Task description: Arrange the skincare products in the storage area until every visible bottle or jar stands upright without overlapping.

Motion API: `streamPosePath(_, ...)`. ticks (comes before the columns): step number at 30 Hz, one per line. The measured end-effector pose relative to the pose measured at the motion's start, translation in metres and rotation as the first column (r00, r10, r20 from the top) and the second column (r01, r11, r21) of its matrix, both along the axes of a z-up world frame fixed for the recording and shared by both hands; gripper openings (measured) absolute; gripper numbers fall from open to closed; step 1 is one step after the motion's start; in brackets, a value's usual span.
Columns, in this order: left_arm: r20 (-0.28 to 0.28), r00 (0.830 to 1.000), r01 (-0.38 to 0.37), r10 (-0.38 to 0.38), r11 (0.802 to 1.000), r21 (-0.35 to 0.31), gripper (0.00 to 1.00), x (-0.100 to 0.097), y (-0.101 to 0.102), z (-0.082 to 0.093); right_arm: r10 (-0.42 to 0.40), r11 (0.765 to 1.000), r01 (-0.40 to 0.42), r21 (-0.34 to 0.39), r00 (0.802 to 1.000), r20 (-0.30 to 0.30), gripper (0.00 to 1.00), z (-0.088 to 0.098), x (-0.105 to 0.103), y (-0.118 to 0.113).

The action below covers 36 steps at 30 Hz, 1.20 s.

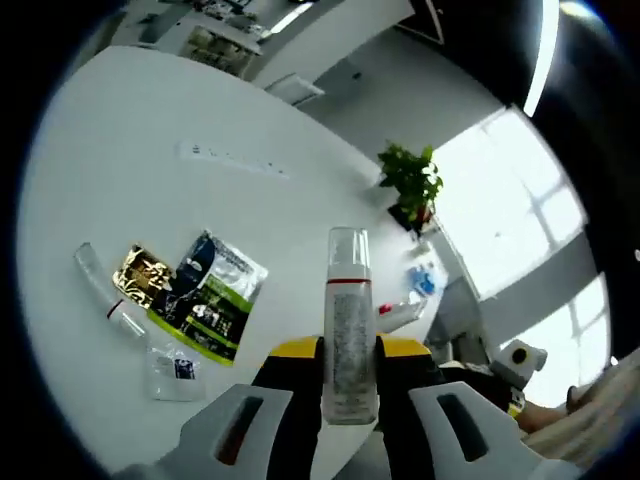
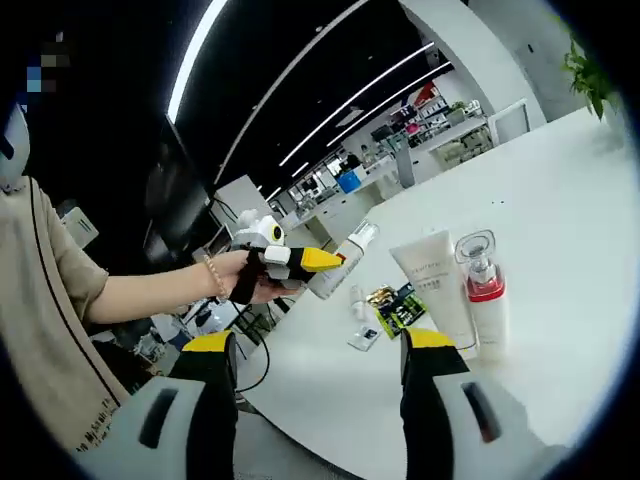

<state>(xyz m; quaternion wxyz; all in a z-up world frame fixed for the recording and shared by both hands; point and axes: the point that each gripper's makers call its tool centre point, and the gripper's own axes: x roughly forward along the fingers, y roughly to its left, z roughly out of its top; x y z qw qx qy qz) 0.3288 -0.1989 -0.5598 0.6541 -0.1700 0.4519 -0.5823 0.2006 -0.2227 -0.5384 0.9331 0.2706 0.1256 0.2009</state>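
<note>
A person's left gripper [image 1: 345, 415] holds a pump bottle [image 1: 348, 330], its yellow-tipped jaws closed on the bottle's lower body above a white table [image 1: 150, 130]. The bottle has a clear cap, a red collar and a grey label. In the right gripper view the same bottle [image 2: 340, 262] is seen held aloft and tilted in the left gripper [image 2: 315, 262], with the person's hand [image 2: 240, 278] wrapped round the handle and a beaded bracelet [image 2: 211, 275] on the wrist.

The right gripper [image 2: 320, 385] hangs above the near table edge with its jaws wide apart and nothing between them. Just beyond its right jaw a white tube [image 2: 435, 290] stands cap-down, and a second pump bottle [image 2: 482, 290] with a clear cap and red collar stands upright just beside it; whether they touch is unclear.

Farther back on the table lie several sachets [image 1: 205, 290], one green and dark, one gold, and a small clear one, flat and partly overlapping, with a slim tube [image 1: 108, 295] lying beside them. The sachets [image 2: 392, 308] also show in the right gripper view. A power strip [image 1: 232, 158] lies well apart from them, and a potted plant [image 1: 412, 185] stands past the far edge.
</note>
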Motion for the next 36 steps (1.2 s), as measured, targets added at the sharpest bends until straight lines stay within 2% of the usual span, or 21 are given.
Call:
streamPosePath(4, 0.051, 0.997, 0.063, -0.058, 0.994, -0.094, 0.17, -0.022, -0.003, 0.023, 0.032, 0.997, -0.036, 0.071, 0.998, 0.052, 0.66, 0.021, 0.003, 0.006)
streamPosePath(6, 0.045, 0.996, 0.085, -0.079, 0.987, -0.139, 0.17, -0.034, -0.003, 0.034, 0.046, 0.994, -0.053, 0.094, 0.996, 0.074, 0.64, 0.029, 0.005, 0.007)
streamPosePath(12, 0.068, 0.990, 0.136, -0.125, 0.972, -0.192, 0.17, -0.061, -0.002, 0.050, 0.056, 0.986, -0.074, 0.147, 0.991, 0.121, 0.61, 0.050, 0.010, 0.005)
streamPosePath(17, 0.092, 0.979, 0.197, -0.179, 0.949, -0.247, 0.17, -0.087, -0.003, 0.066, 0.097, 0.977, -0.119, 0.176, 0.987, 0.127, 0.58, 0.056, 0.015, 0.004)
streamPosePath(20, 0.110, 0.972, 0.233, -0.210, 0.926, -0.297, 0.17, -0.103, -0.004, 0.079, 0.129, 0.974, -0.151, 0.169, 0.983, 0.130, 0.55, 0.059, 0.015, 0.006)
streamPosePath(28, 0.140, 0.958, 0.283, -0.251, 0.905, -0.319, 0.17, -0.129, -0.005, 0.085, 0.162, 0.955, -0.201, 0.219, 0.969, 0.185, 0.39, 0.083, 0.017, 0.002)
streamPosePath(33, 0.138, 0.953, 0.301, -0.270, 0.892, -0.337, 0.17, -0.142, -0.005, 0.087, 0.201, 0.949, -0.240, 0.205, 0.960, 0.193, 0.31, 0.086, 0.014, 0.006)
streamPosePath(36, 0.138, 0.953, 0.302, -0.270, 0.890, -0.341, 0.17, -0.146, -0.006, 0.088, 0.235, 0.934, -0.280, 0.220, 0.949, 0.211, 0.24, 0.091, 0.009, 0.010)
